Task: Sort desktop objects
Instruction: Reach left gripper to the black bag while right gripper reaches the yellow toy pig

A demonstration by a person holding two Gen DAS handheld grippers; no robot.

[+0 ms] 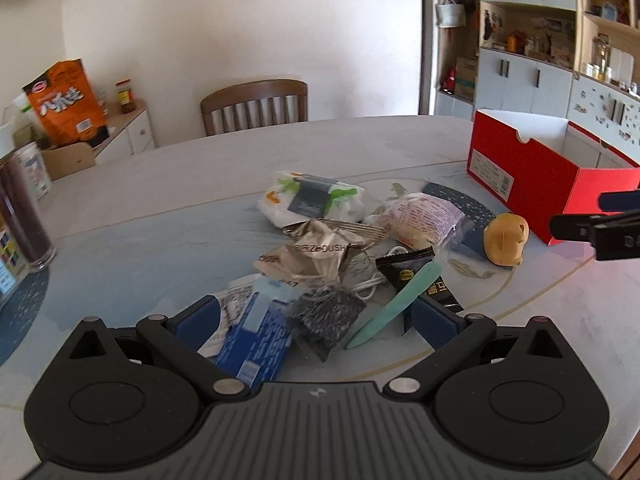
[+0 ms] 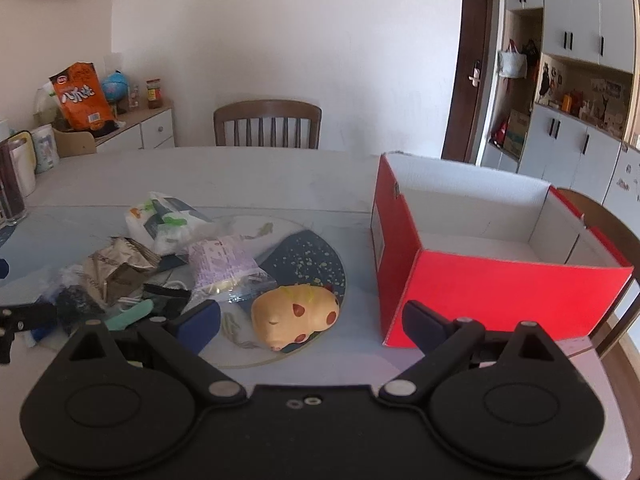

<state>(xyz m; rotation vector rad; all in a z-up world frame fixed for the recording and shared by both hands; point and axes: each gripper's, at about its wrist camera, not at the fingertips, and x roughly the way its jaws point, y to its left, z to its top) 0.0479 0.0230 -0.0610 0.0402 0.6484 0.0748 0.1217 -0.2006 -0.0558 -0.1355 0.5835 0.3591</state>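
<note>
Blue-padded left tongs (image 1: 316, 320), jaws spread wide, holding nothing, low over the near edge of the pile: blue-and-white printed packet (image 1: 250, 340), dark mesh pouch (image 1: 330, 320), mint-green plastic blade (image 1: 394, 306). Behind these, crumpled silver foil wrapper (image 1: 320, 252), white tissue pack with green print (image 1: 310, 200). Right tongs (image 2: 316, 320) likewise wide apart and empty, with the tan pig-shaped squishy toy (image 2: 296, 314) between its fingers' line. Open red cardboard box (image 2: 500, 292) at right, interior bare. Pale marble desk (image 2: 240, 176) beyond the pile lies bare to the wooden slat-back chair (image 2: 267, 124).
</note>
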